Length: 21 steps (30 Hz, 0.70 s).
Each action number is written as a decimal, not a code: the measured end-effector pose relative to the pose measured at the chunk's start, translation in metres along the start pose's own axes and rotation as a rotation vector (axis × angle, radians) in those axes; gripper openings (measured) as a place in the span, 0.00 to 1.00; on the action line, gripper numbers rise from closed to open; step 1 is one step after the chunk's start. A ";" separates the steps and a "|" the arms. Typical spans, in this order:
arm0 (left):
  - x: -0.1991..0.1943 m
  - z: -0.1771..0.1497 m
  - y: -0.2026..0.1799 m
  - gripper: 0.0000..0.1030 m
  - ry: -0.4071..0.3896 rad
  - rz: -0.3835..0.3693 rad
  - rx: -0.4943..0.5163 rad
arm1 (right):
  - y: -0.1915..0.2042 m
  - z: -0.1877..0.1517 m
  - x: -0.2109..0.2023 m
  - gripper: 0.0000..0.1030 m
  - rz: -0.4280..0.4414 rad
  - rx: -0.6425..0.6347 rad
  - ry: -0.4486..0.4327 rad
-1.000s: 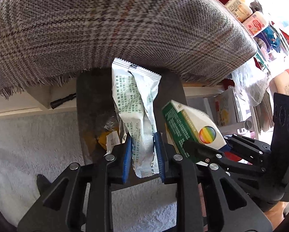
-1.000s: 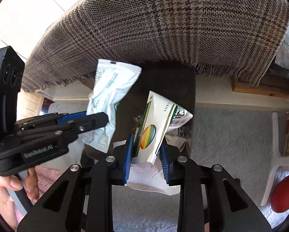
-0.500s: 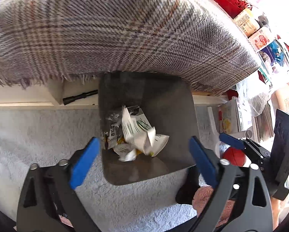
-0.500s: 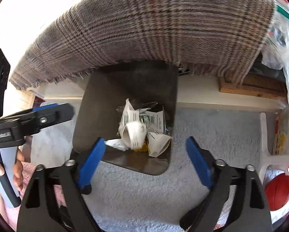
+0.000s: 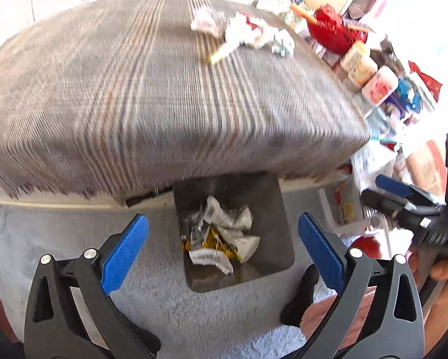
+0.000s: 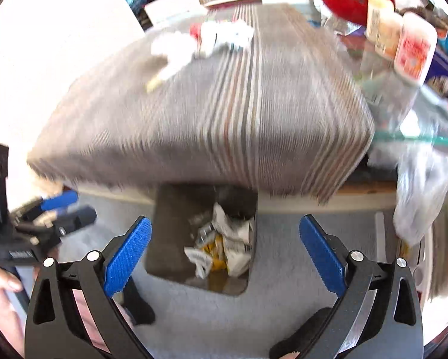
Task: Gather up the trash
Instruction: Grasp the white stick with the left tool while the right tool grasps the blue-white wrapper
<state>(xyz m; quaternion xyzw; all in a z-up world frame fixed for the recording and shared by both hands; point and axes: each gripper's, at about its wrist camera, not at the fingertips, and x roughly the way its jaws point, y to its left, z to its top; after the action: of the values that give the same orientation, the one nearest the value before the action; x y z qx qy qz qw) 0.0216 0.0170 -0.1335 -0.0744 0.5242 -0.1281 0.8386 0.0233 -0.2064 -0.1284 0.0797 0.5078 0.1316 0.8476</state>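
On the grey carpet below me: a dark bin (image 5: 281, 239), partly under the desk edge.
My left gripper (image 5: 224, 248): spread wide, holding nothing, above the bin.
Bin contents: crumpled wrappers (image 5: 221, 239) piled inside, white and yellow.
My right gripper (image 6: 225, 251): also released and empty, over the same bin (image 6: 170, 233).
Desk (image 5: 152, 98): plaid cloth on top, more trash (image 5: 248, 34) lying at its far right side, blurred.
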 end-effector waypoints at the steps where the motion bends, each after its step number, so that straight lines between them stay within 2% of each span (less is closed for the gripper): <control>1: -0.003 0.005 0.001 0.92 -0.007 0.003 -0.002 | -0.001 0.010 -0.004 0.97 0.006 0.009 -0.009; 8: -0.007 0.055 0.001 0.92 -0.045 0.017 0.022 | -0.008 0.076 -0.015 0.97 0.039 0.054 -0.058; 21: 0.045 0.142 0.002 0.92 -0.040 0.061 0.091 | -0.019 0.186 0.037 0.97 0.042 0.115 -0.085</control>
<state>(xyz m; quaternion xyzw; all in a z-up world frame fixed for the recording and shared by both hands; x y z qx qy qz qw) 0.1684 0.0044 -0.1099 -0.0230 0.5031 -0.1248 0.8549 0.2066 -0.2132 -0.0771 0.1442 0.4766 0.1163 0.8594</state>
